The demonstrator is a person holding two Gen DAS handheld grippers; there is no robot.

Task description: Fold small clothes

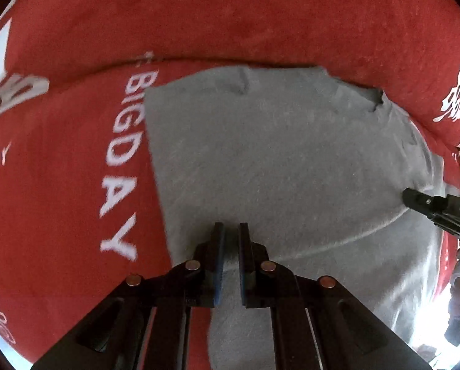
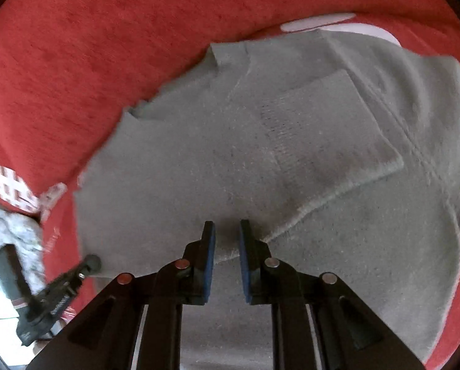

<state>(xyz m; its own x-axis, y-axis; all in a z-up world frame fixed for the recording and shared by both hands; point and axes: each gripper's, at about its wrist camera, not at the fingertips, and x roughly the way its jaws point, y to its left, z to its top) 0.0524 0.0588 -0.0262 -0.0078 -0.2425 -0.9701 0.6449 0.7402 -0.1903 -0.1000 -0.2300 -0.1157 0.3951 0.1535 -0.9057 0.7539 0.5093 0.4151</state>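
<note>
A grey knit garment (image 1: 276, 160) lies flat on a red cloth. In the right wrist view the garment (image 2: 183, 169) has a sleeve with a ribbed cuff (image 2: 322, 129) folded across its body. My left gripper (image 1: 231, 226) points down over the garment's near left part and is shut, with only a thin slit of grey showing. I cannot tell whether any cloth is pinched. From the right wrist view, the left gripper (image 2: 92, 262) sits at the garment's lower left edge. My right gripper (image 2: 227, 225) stands slightly open above the folded sleeve's lower edge, holding nothing. The left wrist view catches the right gripper (image 1: 412, 195) at the garment's right side.
The red cloth (image 1: 75, 169) with white lettering covers the whole surface around the garment. A white patterned fabric (image 2: 14, 225) lies beyond the cloth's edge at the lower left of the right wrist view.
</note>
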